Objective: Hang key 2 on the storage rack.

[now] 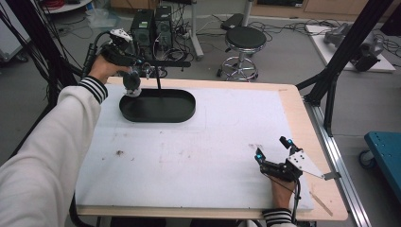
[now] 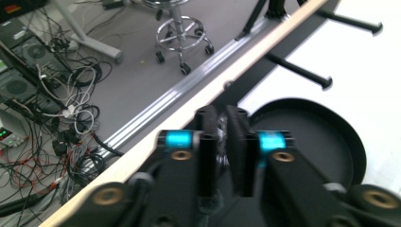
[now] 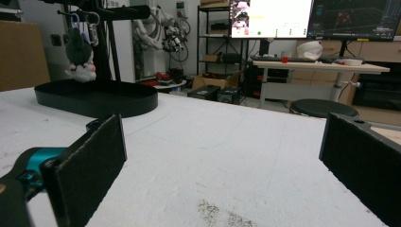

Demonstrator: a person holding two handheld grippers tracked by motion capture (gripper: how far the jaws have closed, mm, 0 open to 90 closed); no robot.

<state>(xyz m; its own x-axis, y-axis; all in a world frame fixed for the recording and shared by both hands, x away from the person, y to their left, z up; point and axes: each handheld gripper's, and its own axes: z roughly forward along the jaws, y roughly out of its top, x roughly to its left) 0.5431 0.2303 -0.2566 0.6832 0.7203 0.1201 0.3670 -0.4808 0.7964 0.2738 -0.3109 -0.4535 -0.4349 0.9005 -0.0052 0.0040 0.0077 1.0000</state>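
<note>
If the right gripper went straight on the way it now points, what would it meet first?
Probably nothing close by: the right gripper, jaws wide apart, faces bare white table. The black tray lies off to its left, so the way looks free to the far edge, though depth is hard to judge.

Beyond the left claw, a round black stool [image 1: 244,38] with a chrome base stands on the grey floor [image 1: 283,61]. Near the stool are two dark computer towers [image 1: 152,26] among many loose cables [image 2: 61,118]. Far ahead of the right claw there is a wooden desk [image 3: 314,66] under two lit monitors [image 3: 270,18], and metal shelves [image 3: 213,33] stand beside it.
</note>
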